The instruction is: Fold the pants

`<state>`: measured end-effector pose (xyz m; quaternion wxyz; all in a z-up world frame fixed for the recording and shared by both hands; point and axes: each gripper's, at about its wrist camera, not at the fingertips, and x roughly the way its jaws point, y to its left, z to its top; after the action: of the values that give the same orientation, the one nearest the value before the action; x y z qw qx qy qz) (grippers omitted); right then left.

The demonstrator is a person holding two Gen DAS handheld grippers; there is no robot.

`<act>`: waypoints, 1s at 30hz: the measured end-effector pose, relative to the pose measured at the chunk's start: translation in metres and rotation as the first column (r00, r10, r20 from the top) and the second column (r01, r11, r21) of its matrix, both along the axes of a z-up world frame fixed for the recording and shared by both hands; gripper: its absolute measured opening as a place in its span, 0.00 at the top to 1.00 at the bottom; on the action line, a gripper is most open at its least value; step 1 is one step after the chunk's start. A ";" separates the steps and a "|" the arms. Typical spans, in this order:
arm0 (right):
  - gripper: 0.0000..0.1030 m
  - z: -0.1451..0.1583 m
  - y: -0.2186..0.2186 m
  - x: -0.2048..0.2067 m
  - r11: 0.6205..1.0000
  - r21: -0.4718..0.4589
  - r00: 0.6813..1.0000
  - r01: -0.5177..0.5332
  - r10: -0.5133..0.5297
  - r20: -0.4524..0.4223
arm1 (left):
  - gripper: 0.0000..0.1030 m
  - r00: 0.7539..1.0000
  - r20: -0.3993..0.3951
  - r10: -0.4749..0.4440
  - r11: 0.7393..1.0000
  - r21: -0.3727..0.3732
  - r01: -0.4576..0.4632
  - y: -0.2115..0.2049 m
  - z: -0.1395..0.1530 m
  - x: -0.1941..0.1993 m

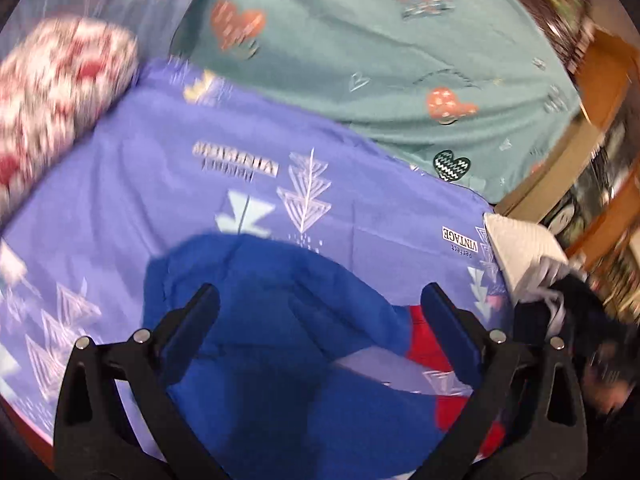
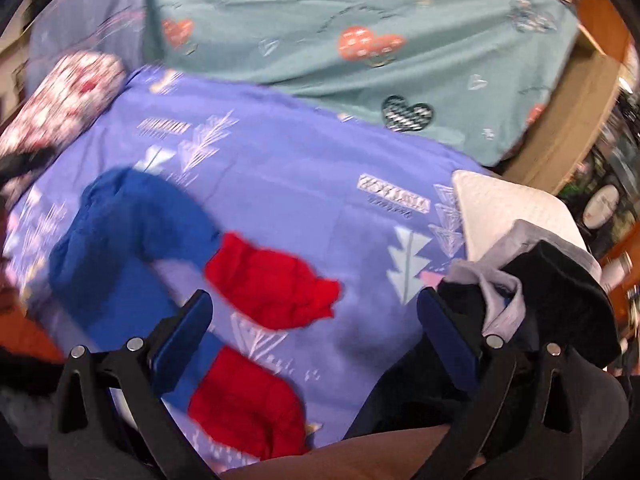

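Both grippers, left [image 1: 320, 304] and right [image 2: 314, 310], gape empty above blue-and-red pants [image 2: 132, 232]; nothing grasped.

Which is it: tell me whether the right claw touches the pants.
Cannot tell. In the right wrist view the open right claw frames the red-cuffed blue pants, but its left finger overlaps the cloth without showing contact or a gap.

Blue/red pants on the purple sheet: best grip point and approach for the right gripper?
Probably the upper red cuff of the pants: a free, slightly bunched leg end lying on the purple sheet. Come from above with the right gripper, open just short of it, and pinch the cuff's edge.
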<state>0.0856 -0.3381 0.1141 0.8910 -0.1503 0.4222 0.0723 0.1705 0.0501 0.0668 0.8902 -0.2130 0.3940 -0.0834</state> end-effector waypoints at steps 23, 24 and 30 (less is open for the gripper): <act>0.01 0.002 0.021 -0.022 0.902 0.164 0.849 -0.400 0.432 -0.304 | 0.02 0.936 0.294 0.194 0.951 0.179 -0.253 -0.169 0.094 -0.059; 0.01 0.007 0.011 -0.013 0.917 0.169 0.875 -0.361 0.396 -0.278 | 0.02 0.928 0.315 0.202 0.945 0.185 -0.268 -0.174 0.103 -0.067; 0.01 0.028 -0.060 0.039 0.851 0.513 0.943 -0.115 0.256 -0.214 | 0.02 0.939 0.332 0.088 0.972 0.177 -0.153 -0.211 0.136 -0.094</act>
<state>0.1250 -0.3983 0.1418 0.8212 0.0532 0.4920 0.2841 0.0769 -0.1611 0.2024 0.9627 -0.1298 0.2362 -0.0220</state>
